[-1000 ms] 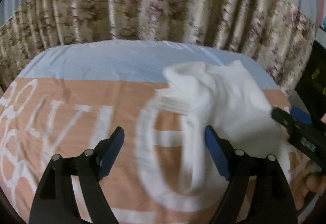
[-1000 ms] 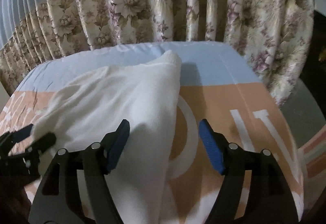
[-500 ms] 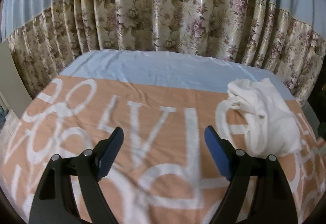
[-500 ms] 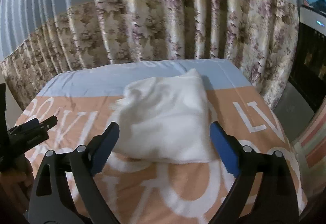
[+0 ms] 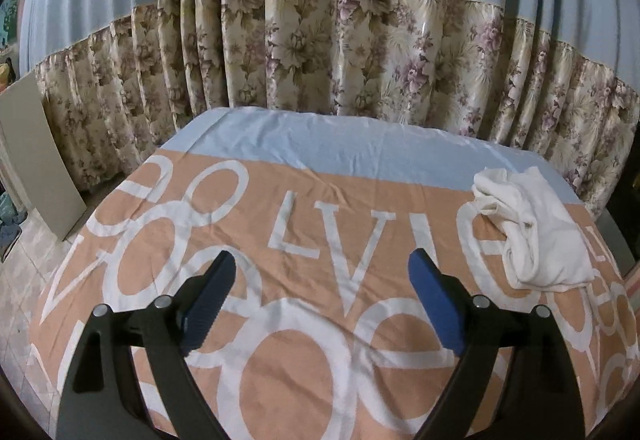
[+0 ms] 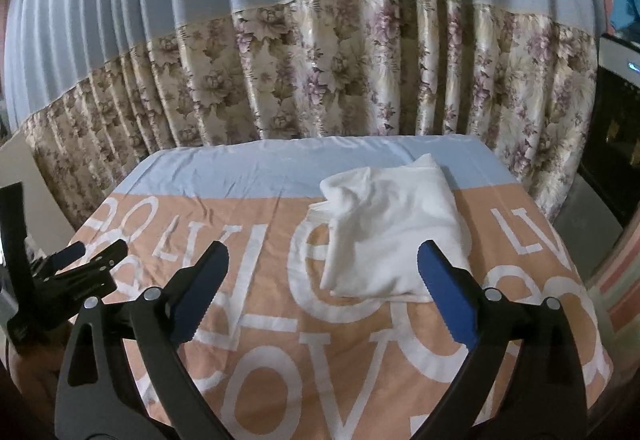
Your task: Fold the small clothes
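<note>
A folded white garment (image 6: 390, 230) lies on the orange-and-blue lettered bedsheet (image 6: 280, 320), toward its far right part; in the left wrist view it (image 5: 532, 236) sits at the right edge. My right gripper (image 6: 322, 294) is open and empty, held back from and above the garment's near edge. My left gripper (image 5: 320, 300) is open and empty over bare sheet (image 5: 320, 380), well left of the garment. The left gripper also shows at the left edge of the right wrist view (image 6: 86, 260).
A floral and blue curtain (image 5: 340, 60) hangs behind the bed. A beige board (image 5: 36, 160) leans at the left by the tiled floor. A dark appliance (image 6: 616, 144) stands to the right of the bed.
Both grippers have pulled back and up from the garment, which now lies released and folded on the sheet. The left gripper has moved away to the left.
</note>
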Demonstrator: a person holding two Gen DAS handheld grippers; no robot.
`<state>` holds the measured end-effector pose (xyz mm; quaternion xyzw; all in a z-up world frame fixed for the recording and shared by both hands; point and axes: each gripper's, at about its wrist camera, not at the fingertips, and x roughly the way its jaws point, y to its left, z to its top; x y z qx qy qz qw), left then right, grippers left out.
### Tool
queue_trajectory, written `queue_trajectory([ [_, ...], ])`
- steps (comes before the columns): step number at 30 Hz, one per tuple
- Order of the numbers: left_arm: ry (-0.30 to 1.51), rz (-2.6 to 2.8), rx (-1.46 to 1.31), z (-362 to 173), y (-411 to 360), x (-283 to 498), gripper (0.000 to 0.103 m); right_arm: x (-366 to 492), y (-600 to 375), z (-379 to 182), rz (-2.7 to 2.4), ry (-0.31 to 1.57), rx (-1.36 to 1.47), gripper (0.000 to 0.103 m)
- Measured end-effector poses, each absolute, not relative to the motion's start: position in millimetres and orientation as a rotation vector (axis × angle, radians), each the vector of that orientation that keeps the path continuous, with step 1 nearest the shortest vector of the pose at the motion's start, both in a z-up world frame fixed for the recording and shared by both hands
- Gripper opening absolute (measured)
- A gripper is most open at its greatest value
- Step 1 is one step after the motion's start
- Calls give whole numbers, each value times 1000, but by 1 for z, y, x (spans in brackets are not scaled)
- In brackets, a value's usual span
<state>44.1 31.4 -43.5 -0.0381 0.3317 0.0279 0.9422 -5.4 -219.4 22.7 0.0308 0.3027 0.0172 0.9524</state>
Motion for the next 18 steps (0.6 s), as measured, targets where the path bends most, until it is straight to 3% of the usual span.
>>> queue_trajectory([
  [7, 689, 57, -62, -48, 29, 38, 89, -14, -222, 8, 10, 647, 73, 96],
  [18, 654, 90, -41, -38, 21, 31, 101, -15, -217, 2, -40, 646, 25, 100],
])
